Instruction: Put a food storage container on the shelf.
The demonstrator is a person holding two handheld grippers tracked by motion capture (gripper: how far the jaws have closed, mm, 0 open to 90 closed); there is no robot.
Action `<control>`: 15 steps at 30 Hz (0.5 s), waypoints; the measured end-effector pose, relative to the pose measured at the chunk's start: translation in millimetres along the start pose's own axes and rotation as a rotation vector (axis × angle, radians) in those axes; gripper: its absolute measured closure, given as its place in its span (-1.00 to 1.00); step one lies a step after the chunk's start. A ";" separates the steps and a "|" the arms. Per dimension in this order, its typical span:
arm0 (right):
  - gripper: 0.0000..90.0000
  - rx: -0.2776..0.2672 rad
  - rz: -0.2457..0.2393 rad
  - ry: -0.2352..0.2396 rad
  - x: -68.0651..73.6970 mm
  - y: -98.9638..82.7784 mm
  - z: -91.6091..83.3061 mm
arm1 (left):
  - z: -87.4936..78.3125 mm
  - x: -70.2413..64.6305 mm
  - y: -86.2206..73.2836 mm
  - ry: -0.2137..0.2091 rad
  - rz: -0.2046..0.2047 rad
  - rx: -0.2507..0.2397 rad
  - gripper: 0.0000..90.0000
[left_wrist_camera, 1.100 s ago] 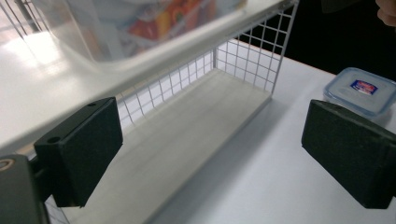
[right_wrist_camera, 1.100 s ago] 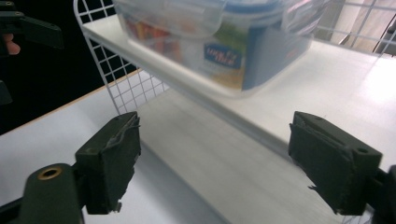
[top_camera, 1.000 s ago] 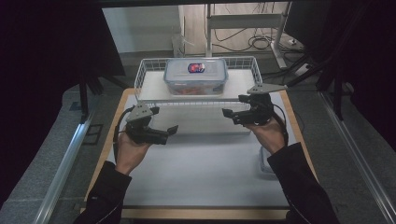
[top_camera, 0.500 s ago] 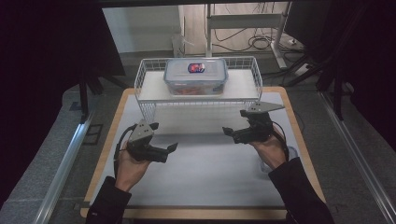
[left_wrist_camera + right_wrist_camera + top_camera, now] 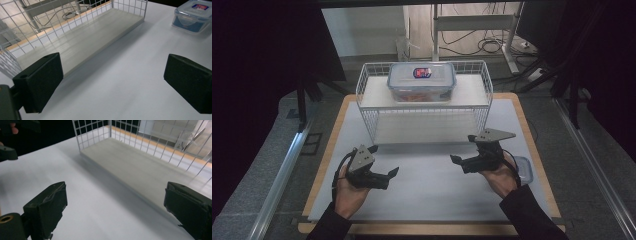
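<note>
A white wire rack point(image 5: 424, 107) stands at the back of the white table point(image 5: 427, 190). A clear lidded food box point(image 5: 422, 80) sits on its top shelf. A second lidded box point(image 5: 524, 170) lies on the table by the person's right hand, and it also appears in the left gripper view as the box point(image 5: 193, 15). My left gripper point(image 5: 384, 161) is low over the table at front left, open, jaws empty point(image 5: 115, 82). My right gripper point(image 5: 463, 149) is at front right; its jaws have just been opening and stand open with nothing between them point(image 5: 117, 207).
The rack's lower shelf point(image 5: 82, 42) is bare, seen also from the right gripper view as the shelf point(image 5: 140, 170). The table has a wooden rim point(image 5: 324, 165). Dark curtains hang at both sides, and a metal stand with cables point(image 5: 472, 30) is behind the rack.
Both hands have come down and back toward the near edge of the table, away from the rack. The boxes and the rack have not moved.
</note>
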State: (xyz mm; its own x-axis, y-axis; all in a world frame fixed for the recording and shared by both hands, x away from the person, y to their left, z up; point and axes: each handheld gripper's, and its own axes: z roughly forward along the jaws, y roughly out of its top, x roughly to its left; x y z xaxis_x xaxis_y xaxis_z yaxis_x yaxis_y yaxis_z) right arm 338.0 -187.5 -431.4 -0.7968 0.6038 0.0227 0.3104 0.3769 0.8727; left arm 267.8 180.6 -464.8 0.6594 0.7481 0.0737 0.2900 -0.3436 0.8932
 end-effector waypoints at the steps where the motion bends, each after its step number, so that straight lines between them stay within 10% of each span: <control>1: -0.90 0.005 0.002 0.004 2.0 -3.5 0.5 | -0.8 -0.8 -2.5 0.004 0.006 0.000 -0.95; 15: -0.90 0.066 -0.019 -0.001 18.4 -45.6 -4.2 | 2.3 -17.0 -36.9 0.016 0.013 0.099 -0.95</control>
State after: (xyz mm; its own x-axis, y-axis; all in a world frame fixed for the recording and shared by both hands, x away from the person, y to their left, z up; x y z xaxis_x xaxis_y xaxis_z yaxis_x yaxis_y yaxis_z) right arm 306.9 -196.6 -468.7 -0.8023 0.5969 0.0054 0.3286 0.4340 0.8388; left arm 247.5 179.2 -500.0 0.6528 0.7519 0.0924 0.3492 -0.4069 0.8441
